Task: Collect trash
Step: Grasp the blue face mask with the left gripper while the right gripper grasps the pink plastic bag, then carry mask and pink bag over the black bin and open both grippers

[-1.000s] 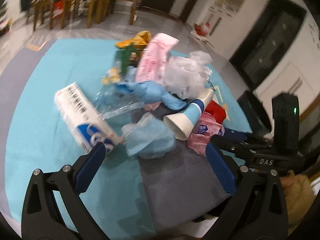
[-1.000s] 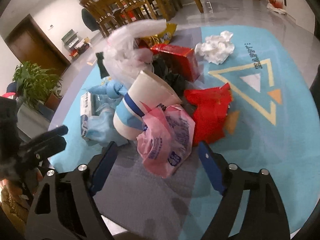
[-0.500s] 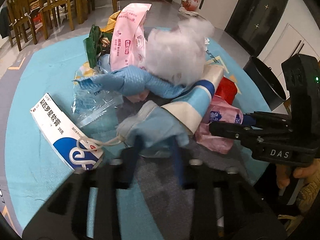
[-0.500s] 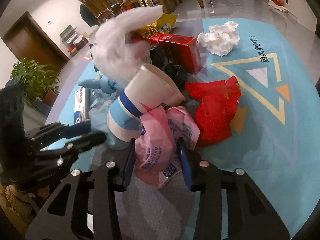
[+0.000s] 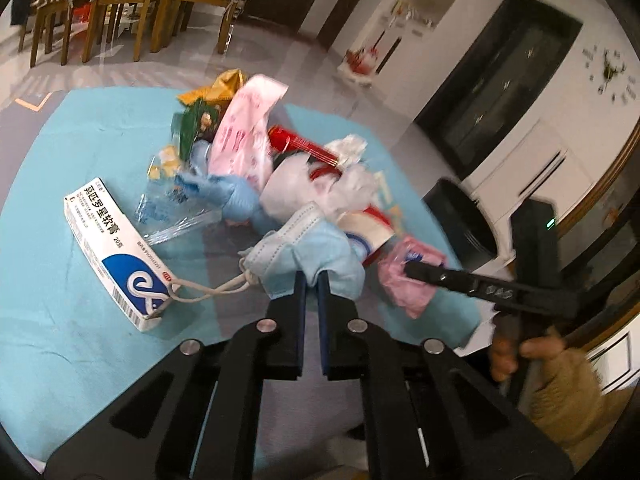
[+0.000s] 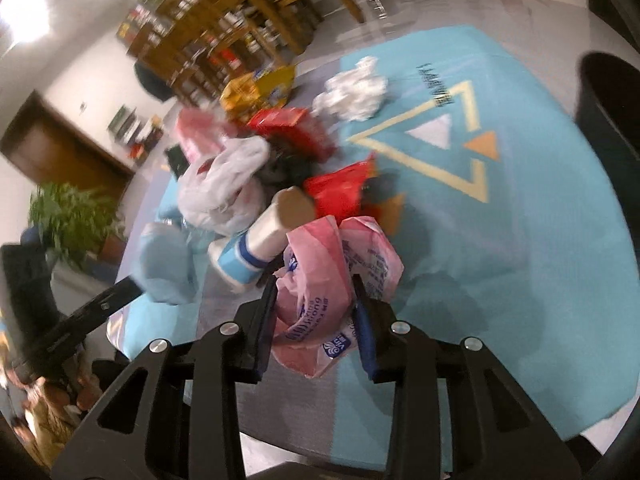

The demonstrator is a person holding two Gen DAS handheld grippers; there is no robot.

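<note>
**Both my grippers hold trash**

My left gripper [image 5: 312,280] is pinching a light blue face mask [image 5: 308,248]. The two fingers are pressed close together on its lower edge. The mask's white ear loop [image 5: 204,290] hangs out to the left and touches a white and blue box [image 5: 116,256] that lies on the blue rug [image 5: 60,152].

My right gripper [image 6: 316,300] is pinching a pink plastic bag [image 6: 332,280]. The bag bulges out between the two fingers, so they stand a bit apart.

The rest of the trash sits in a pile on the rug, just past both grippers. A paper cup [image 6: 260,244] with a blue band lies on its side, right next to the pink bag. Behind it I see a white plastic bag [image 6: 224,184], a red wrapper [image 6: 340,192] and a red box [image 6: 288,124]. A ball of white tissue [image 6: 352,92] lies by itself farther back, near the yellow triangle [image 6: 452,136] on the rug. A black bin [image 5: 460,224] stands at the edge of the rug.
</note>
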